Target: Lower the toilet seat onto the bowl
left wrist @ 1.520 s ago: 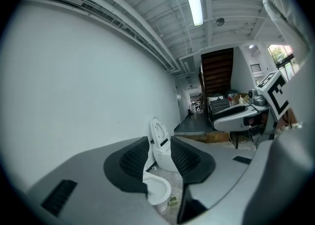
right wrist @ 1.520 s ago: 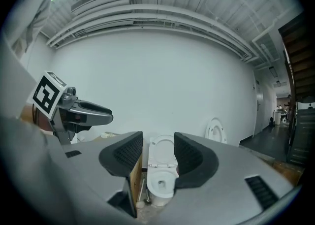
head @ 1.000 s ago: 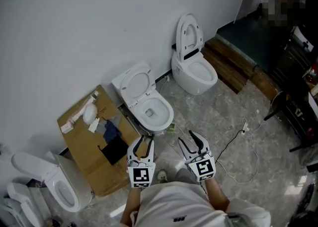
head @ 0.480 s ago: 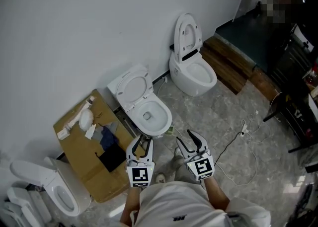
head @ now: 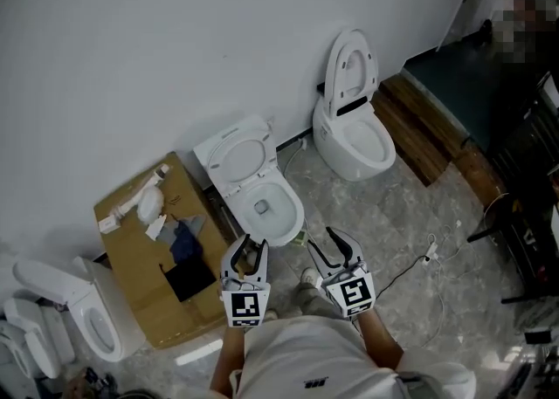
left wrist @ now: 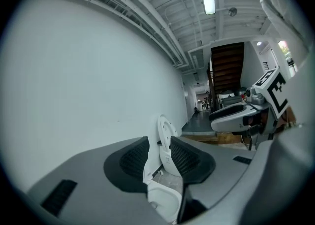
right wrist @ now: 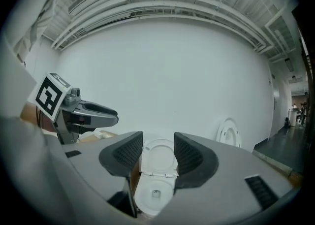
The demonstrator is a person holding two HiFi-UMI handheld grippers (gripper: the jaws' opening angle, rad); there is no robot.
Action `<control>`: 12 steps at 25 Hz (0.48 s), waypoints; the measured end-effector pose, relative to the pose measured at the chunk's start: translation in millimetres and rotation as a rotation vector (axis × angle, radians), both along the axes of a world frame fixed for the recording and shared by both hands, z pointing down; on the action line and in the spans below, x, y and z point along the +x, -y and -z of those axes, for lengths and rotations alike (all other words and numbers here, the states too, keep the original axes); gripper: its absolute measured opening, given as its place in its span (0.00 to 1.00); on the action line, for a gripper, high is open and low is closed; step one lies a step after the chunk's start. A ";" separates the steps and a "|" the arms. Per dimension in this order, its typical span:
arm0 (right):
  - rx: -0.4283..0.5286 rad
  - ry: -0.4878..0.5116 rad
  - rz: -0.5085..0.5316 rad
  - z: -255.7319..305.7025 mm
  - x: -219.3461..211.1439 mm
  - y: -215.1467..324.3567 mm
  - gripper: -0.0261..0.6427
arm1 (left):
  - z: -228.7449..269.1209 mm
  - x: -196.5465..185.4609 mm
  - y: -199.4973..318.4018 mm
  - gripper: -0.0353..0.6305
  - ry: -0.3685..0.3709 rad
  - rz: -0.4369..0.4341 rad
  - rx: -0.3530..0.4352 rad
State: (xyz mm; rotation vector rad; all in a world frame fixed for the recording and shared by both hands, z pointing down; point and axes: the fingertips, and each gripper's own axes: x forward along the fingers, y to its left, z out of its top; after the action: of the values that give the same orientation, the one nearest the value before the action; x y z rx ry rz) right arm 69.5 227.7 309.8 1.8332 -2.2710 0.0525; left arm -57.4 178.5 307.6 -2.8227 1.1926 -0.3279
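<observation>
A white toilet stands against the wall with its seat [head: 240,154] raised over the open bowl [head: 271,208]. Both of my grippers hover side by side just in front of the bowl, touching nothing. My left gripper [head: 248,247] has its jaws drawn close together with nothing held. My right gripper [head: 337,245] is open and empty. In the right gripper view the raised seat [right wrist: 160,156] and bowl [right wrist: 153,193] show between the pads [right wrist: 129,153]. The left gripper view looks past its pads [left wrist: 184,157] at the second toilet's upright lid [left wrist: 165,129].
A second toilet [head: 355,131] with its lid up stands to the right, beside wooden steps [head: 430,127]. Flattened cardboard [head: 144,266] with loose items lies left of the bowl. More toilets [head: 74,319] crowd the lower left. A cable [head: 419,259] trails on the floor; dark furniture [head: 524,214] lines the right.
The head view has swung a little, so both toilets and the cardboard sit slightly differently in frame. Both grippers keep their places and jaw openings.
</observation>
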 end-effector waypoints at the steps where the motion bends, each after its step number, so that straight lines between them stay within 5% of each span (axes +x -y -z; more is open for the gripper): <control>1: -0.004 0.002 0.017 0.4 5.3 5.5 0.34 | 1.0 4.8 3.8 0.28 0.003 0.016 -0.001; 12: -0.036 0.020 0.182 1.1 60.5 49.7 0.34 | 7.3 49.8 28.0 0.28 0.015 0.193 -0.012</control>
State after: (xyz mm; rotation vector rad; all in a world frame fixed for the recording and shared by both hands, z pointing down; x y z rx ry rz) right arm 130.0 178.1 308.7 1.6087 -2.4237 0.0817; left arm -7.6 150.5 300.3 -2.7141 1.4688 -0.3659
